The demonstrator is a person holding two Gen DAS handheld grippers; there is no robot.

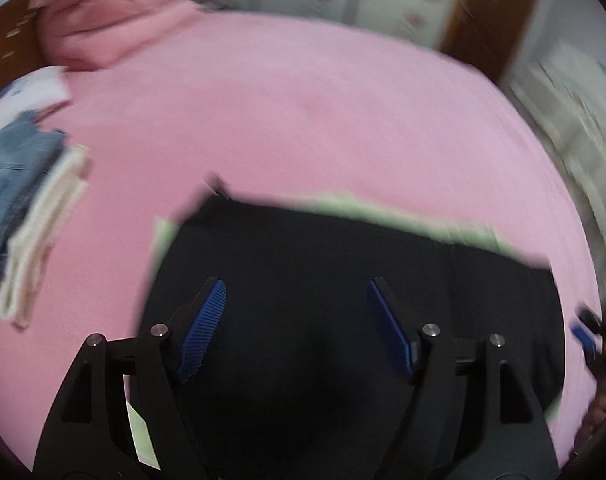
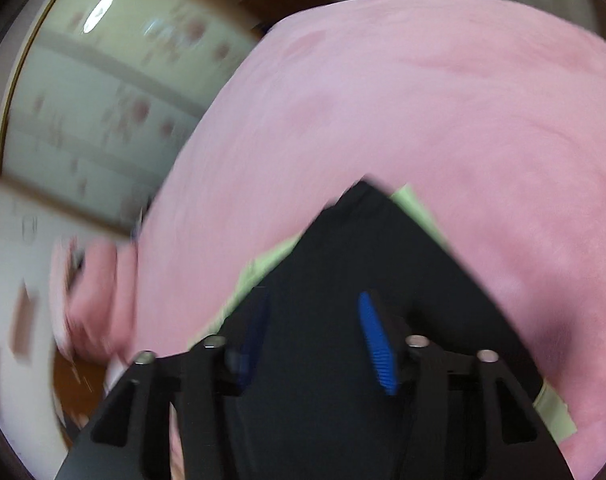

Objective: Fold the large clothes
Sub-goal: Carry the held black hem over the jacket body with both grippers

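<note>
Left gripper (image 1: 297, 328) fingers spread wide, nothing between; right gripper (image 2: 315, 344) fingers part-open, pinching nothing. Both hover over the black garment (image 1: 343, 280), long axis nine-to-three, on green cloth (image 1: 383, 210) across the pink bed (image 1: 303, 120).

Black garment (image 1: 303, 288) folded flat atop pale-green layer, pink bed.

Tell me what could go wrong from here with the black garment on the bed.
1. The black garment does not cover the light green fabric beneath; a low pinch may lift both.
2. The left gripper stands open over plain cloth, away from any edge, so closing there may bunch it.
3. Both views are blurred, so aim is uncertain.
</note>
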